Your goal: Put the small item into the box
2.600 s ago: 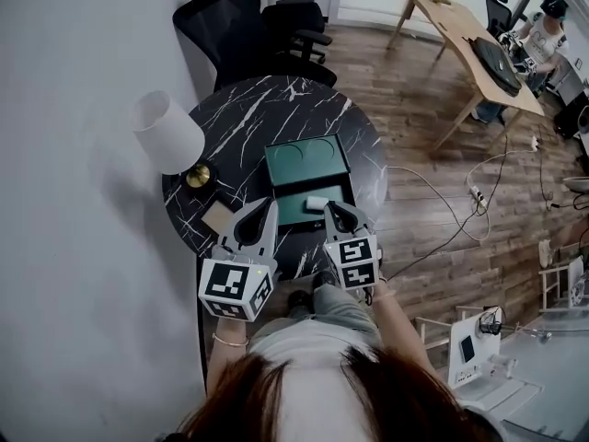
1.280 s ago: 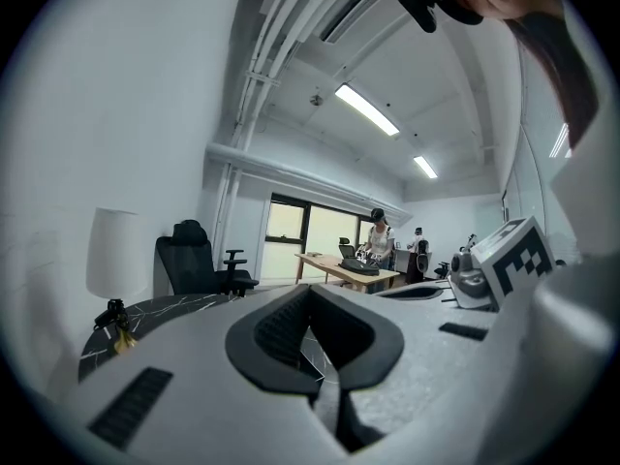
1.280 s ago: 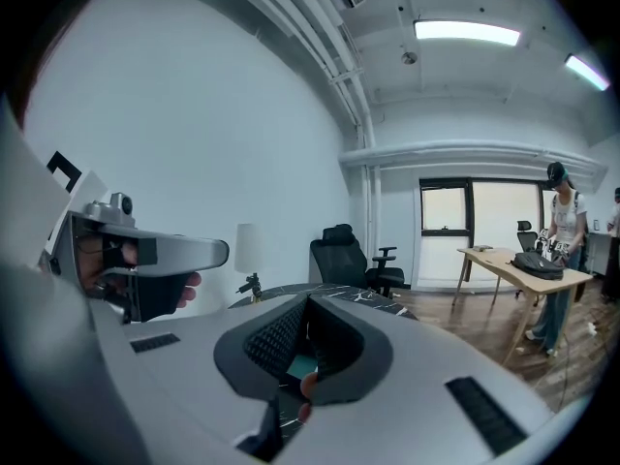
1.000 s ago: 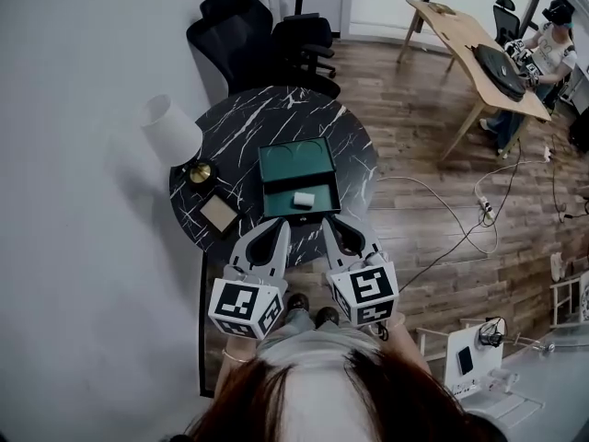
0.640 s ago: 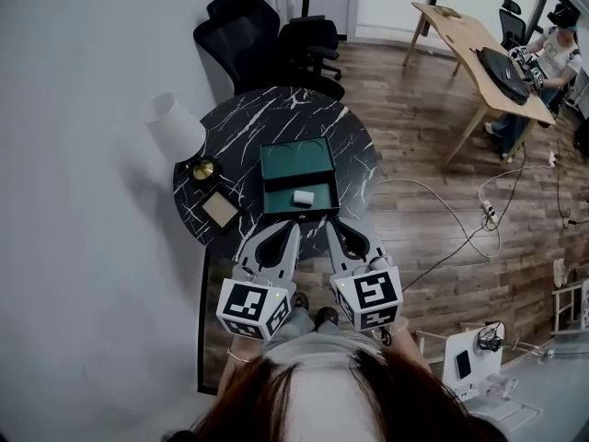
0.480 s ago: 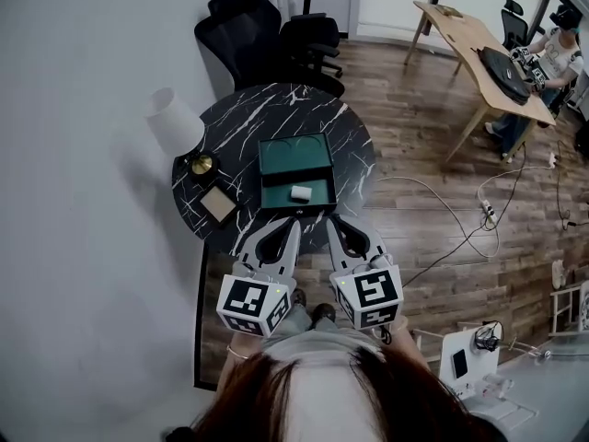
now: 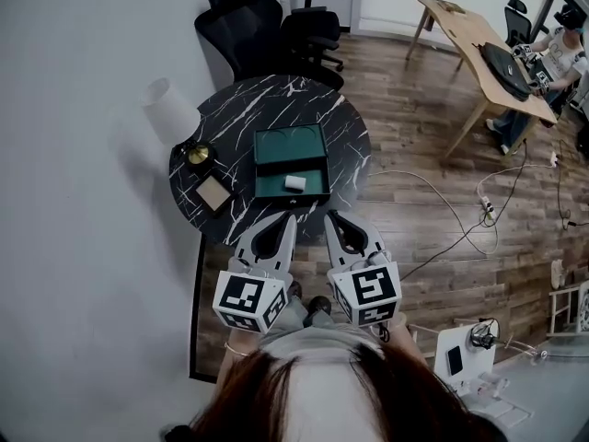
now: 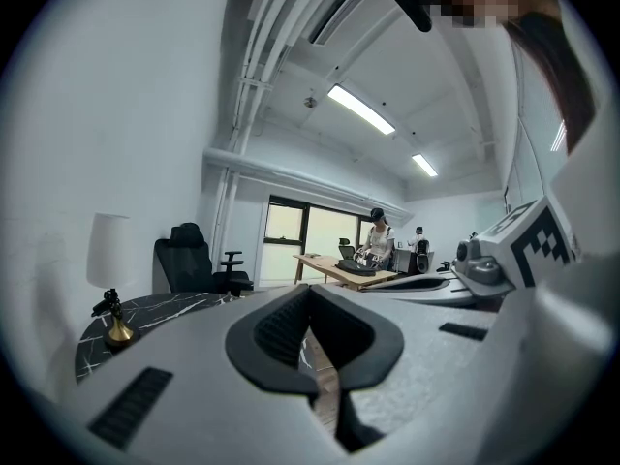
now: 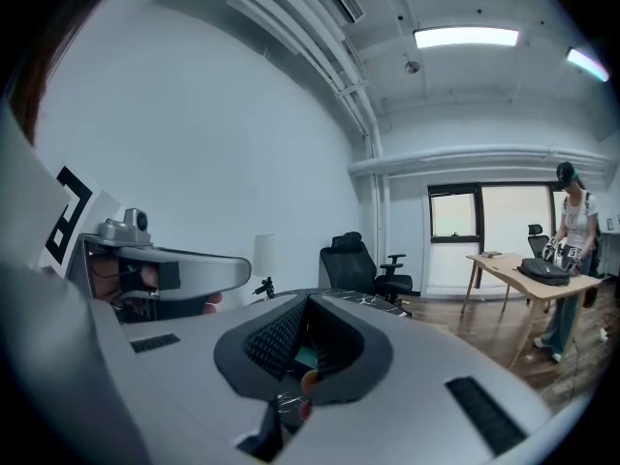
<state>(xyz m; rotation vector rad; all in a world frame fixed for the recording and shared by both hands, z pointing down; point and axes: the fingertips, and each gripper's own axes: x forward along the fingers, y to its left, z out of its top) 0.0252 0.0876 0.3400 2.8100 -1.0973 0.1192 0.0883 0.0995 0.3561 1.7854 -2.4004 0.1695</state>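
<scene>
left gripper (image 7: pixel 286 219): jaws together, holding nothing | right gripper (image 7: pixel 331 217): jaws together, holding nothing | small white item (image 7: pixel 294 182): inside green box (image 7: pixel 316 188) on tabletop (image 7: pixel 230 122), far from both grippers

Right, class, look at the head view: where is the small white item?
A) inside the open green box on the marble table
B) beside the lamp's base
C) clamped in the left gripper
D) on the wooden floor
A: the small white item lies on the green lining of the open box, which stands on the round marble table, apart from both grippers.
</scene>
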